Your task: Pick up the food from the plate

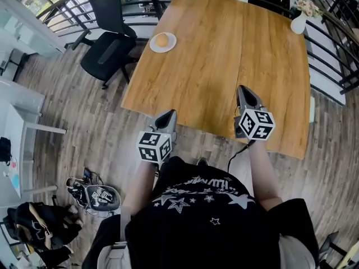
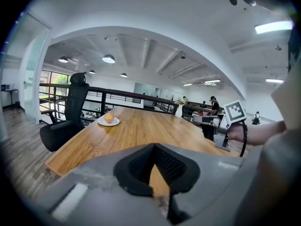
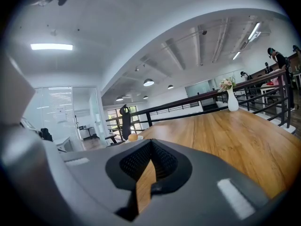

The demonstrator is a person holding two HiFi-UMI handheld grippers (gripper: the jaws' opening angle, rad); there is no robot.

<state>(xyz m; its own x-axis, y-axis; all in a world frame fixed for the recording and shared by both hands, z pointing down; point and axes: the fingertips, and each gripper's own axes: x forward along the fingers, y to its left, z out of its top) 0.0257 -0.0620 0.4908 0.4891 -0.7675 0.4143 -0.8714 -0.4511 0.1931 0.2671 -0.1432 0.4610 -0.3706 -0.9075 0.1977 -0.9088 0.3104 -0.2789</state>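
Left gripper [image 1: 168,117], right gripper [image 1: 245,92] — jaws together, empty. Food [image 1: 162,40] on plate [image 1: 170,47] — far corner of surface [image 1: 224,66].

Open-plan office, black swivel chair [image 1: 106,43], long wooden table [image 1: 224,66], white desks [image 1: 14,102]

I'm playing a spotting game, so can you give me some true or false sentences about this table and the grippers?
1. The round orange food sits on the white plate. True.
2. The right gripper is holding the food. False: its fingers are shut on nothing, far from the plate.
3. A white vase with flowers stands on the table. True.
4. The black chair stands next to the vase. False: it is by the plate's corner.
5. The left gripper has its fingers wide open. False: they are shut and empty.
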